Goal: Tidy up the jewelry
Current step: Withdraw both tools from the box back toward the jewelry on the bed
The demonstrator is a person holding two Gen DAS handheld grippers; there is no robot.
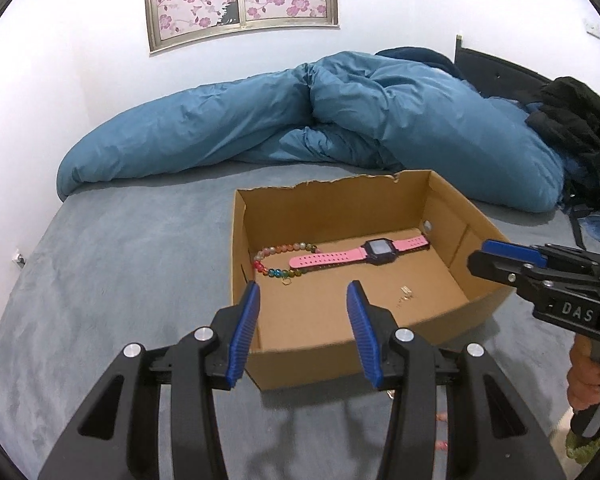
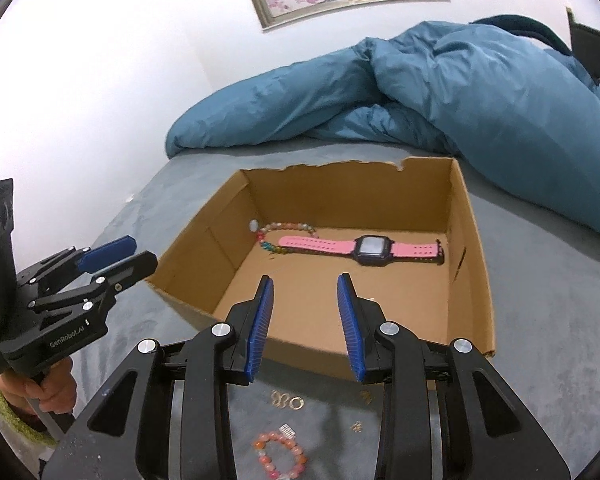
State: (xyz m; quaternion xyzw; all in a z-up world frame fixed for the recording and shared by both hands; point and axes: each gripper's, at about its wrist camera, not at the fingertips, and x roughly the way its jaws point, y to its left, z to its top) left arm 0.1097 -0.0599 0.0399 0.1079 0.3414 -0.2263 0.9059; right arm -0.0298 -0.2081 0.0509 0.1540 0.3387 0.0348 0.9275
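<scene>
Grey bedding (image 1: pixel 100 264) carries everything here, with a blue duvet (image 1: pixel 260 120) bunched along its far edge under the window. You have a cardboard box (image 2: pixel 476 280) in the middle of the bed, and part of the sorting already looks done: a pink watch (image 2: pixel 364 250) lies along the box's far wall, a multicoloured bead bracelet (image 1: pixel 278 260) curls into its far left corner, and a few tiny gold bits (image 1: pixel 404 294) sit on its floor.

You hold both tools released and empty: the left gripper (image 1: pixel 302 290) and the right gripper (image 2: pixel 304 282) hover over the box's near wall, jaws parted with nothing between them.

What remains lies on the bedding just outside that near wall, beneath your right tool: a pink bead bracelet (image 2: pixel 280 454), small gold rings (image 2: pixel 288 402), a little silver clip (image 2: pixel 287 431) and more gold specks (image 2: pixel 358 426). I judge you are between picks.

Next, tilt down and draw back toward those pieces. The bracelet offers an easy pinch; the rings lie flat in soft fabric and will need a fine, nearly closed grip. Mind the near wall on the way back; the bedding to either side is open.
</scene>
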